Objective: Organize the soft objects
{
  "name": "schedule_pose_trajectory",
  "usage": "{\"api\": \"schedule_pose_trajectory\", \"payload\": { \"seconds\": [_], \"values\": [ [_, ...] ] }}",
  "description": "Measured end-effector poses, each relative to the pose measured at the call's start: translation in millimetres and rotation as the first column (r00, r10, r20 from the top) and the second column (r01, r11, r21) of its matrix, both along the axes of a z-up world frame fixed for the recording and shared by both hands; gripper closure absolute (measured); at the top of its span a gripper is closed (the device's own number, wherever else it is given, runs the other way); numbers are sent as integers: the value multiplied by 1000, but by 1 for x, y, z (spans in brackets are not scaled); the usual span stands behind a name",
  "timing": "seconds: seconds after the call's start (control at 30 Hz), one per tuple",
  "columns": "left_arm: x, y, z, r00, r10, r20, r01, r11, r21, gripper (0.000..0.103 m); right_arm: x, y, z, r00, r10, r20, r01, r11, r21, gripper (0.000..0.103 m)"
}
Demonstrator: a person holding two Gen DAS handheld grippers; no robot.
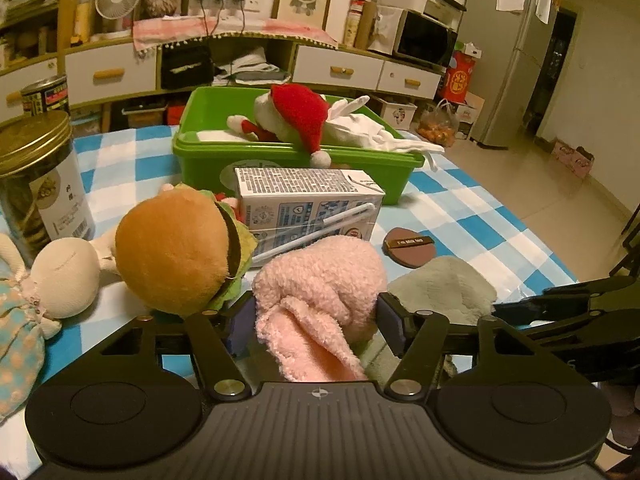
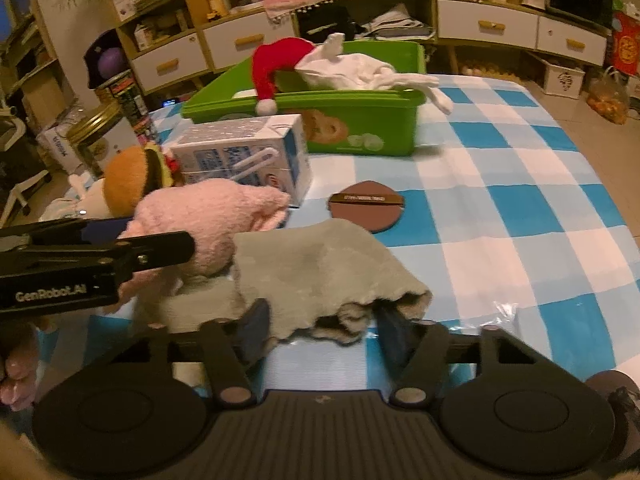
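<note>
Between the fingers of my left tool (image 1: 316,320), a fluffy pink fleece sock (image 1: 320,280) is lying on the blue-and-white checked counter (image 1: 480,216), just in front of a white milk carton with a straw (image 1: 308,204). The pads are pressing into the pile on both sides, so I am reading this tool as clenched on the sock. It is looking feather-light and very squashy; I am judging that it is compressing under the pads and that the loose cuff is going to dangle, so holding the bunched middle suits it best.

My right tool (image 2: 320,326) is reaching into the front edge of a grey-green plush cloth (image 2: 320,272) lying right beside the sock. Its fingers are straddling the hem, but blur is hiding any contact, so I cannot tell whether it is clenching. This cloth is looking limp and floppy; I would be taking a thick fold, not one layer.

Further back, a green plastic bin (image 1: 280,168) is already holding a red Santa hat (image 1: 300,116) and a white glove (image 1: 372,132).

On the left tool's body, seen from the right camera, I am reading "GenRobot.AI". The carton's small print is not legible.
</note>
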State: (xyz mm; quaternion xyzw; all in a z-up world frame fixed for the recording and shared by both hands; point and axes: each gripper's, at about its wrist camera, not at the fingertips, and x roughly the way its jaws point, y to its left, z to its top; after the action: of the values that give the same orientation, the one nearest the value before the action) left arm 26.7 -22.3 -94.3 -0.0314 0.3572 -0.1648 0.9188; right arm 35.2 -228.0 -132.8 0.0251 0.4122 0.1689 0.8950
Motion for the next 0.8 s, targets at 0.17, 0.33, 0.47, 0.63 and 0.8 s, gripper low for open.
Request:
{"api": "schedule_pose_trajectory", "payload": {
  "seconds": [0.17,0.33,0.47,0.63,0.8],
  "values": [
    [-1,0,3,1000,6,4,-6,1000,-10,41,-1,2,2,1000,17,1,-17,1000,11,97],
    [-2,2,9,1000,5,8,-5,1000,-23,42,0,0,6,1000,13,-13,-13,999,30,103],
    [-3,2,13,1000,6,10,-5,999,-33,42,2,-2,9,1000,8,-24,-7,999,38,103],
    [-4,3,21,1000,11,17,-11,999,-52,43,1,-2,14,999,-4,-38,6,999,52,103],
    [-5,6,30,1000,17,23,-15,998,-67,43,0,-2,24,999,-18,-52,21,998,67,103]
  ]
}}
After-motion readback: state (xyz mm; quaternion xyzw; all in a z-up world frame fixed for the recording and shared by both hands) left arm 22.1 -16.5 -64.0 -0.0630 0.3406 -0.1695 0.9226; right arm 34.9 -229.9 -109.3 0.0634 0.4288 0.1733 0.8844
